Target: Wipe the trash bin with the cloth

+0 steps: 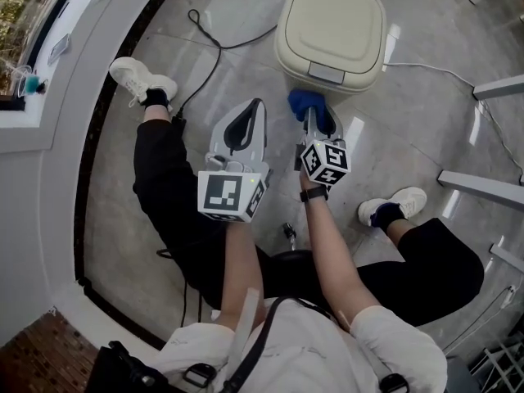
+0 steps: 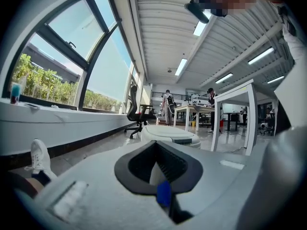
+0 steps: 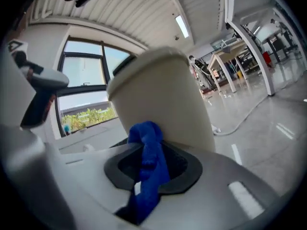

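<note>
the right claw (image 1: 318, 121) pinches the blue cloth (image 1: 303, 101), which lies lengthwise along its jaws, its tip bunched against the trash bin (image 1: 332, 31) just ahead. the left claw (image 1: 248, 113) is pressed together, empty. only the head view shows the bin's lid.

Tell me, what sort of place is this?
Probably an open-plan office or lab: rows of white-topped desks, a black swivel office chair by the window, and long ceiling strip lights.
</note>
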{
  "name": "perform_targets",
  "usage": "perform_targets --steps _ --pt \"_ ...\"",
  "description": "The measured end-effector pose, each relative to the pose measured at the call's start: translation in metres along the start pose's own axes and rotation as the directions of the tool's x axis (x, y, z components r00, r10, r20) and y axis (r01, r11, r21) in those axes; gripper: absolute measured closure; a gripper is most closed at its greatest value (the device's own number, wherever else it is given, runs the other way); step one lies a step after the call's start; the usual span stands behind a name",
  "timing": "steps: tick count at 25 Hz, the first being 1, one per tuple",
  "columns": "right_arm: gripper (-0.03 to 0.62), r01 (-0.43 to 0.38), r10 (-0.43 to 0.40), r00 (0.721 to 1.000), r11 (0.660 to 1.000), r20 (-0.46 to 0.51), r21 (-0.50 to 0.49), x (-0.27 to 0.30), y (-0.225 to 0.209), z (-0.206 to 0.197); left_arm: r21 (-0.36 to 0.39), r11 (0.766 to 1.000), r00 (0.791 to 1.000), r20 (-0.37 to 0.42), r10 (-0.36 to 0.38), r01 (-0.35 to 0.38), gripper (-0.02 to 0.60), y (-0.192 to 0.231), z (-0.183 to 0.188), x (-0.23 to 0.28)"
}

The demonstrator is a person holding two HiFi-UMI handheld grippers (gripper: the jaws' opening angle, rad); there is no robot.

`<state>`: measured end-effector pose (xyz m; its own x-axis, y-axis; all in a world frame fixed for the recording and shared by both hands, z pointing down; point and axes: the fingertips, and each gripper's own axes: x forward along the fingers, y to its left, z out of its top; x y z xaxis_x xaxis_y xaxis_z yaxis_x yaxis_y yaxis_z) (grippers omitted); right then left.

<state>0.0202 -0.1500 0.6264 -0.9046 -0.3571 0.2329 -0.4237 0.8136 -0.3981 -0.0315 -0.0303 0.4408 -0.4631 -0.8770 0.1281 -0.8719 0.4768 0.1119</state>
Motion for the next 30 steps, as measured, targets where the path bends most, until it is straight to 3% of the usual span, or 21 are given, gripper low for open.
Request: perform_targets --steps 4,7,9,11,14,17,19,22,25,27,30 --pt "0.528 0.037 -0.039 0.977 0.999 -0.208 -0.014 0.027 -0.033 -0.079 0.006 1.0 1.0 -0.012 0.005 -0.005 0.584 -0.005 -0.006 0.003" --pt "0.528 0.082 -0.076 0.922 0.997 -0.379 -0.002 0.04 -0.053 -0.126 0.006 1.0 1.0 -0.009 0.005 -0.005 0.584 -0.01 -0.007 0.003" --pt "0.528 0.104 -0.088 0.899 0.994 -0.429 0.015 0.041 -0.062 -0.136 0.003 1.0 1.0 -0.002 0.003 -0.003 0.584 -0.013 -0.003 0.003" --pt "0.528 0.088 -0.07 0.903 0.996 -0.424 0.023 0.036 -0.059 -0.128 0.004 1.0 1.0 0.007 0.007 -0.007 0.584 -0.015 0.001 -0.001" --pt "0.528 0.032 -0.008 0.938 0.997 -0.346 0.063 0.017 -0.036 -0.092 -0.001 1.0 0.999 0.023 0.026 -0.026 0.584 -0.015 0.007 -0.008" --pt "0.528 -0.04 0.065 0.977 0.991 -0.201 0.126 -0.013 -0.009 -0.033 -0.005 1.0 0.999 0.041 0.031 -0.03 0.584 -0.022 0.013 -0.015" --pt "0.528 -0.089 0.103 0.988 0.989 -0.112 0.122 -0.029 0.011 0.007 -0.007 1.0 0.998 0.054 0.031 -0.03 0.584 -0.027 0.017 -0.019" --pt "0.528 -0.19 0.187 0.981 0.977 0.046 0.099 -0.045 0.043 0.073 0.0 1.0 0.997 0.074 0.025 -0.025 0.584 -0.037 0.024 -0.022" --pt "0.529 -0.291 0.269 0.944 0.951 0.193 0.101 -0.059 0.067 0.128 0.012 1.0 0.996 0.092 0.015 -0.016 0.584 -0.046 0.031 -0.024" --pt "0.53 -0.298 0.257 0.932 0.945 0.254 0.135 -0.063 0.064 0.144 0.01 1.0 0.995 0.104 0.013 -0.014 0.584 -0.05 0.035 -0.026" --pt "0.528 -0.204 0.136 0.957 0.944 0.256 0.259 -0.061 0.029 0.129 0.008 1.0 0.995 0.104 0.009 -0.01 0.584 -0.057 0.034 -0.029"
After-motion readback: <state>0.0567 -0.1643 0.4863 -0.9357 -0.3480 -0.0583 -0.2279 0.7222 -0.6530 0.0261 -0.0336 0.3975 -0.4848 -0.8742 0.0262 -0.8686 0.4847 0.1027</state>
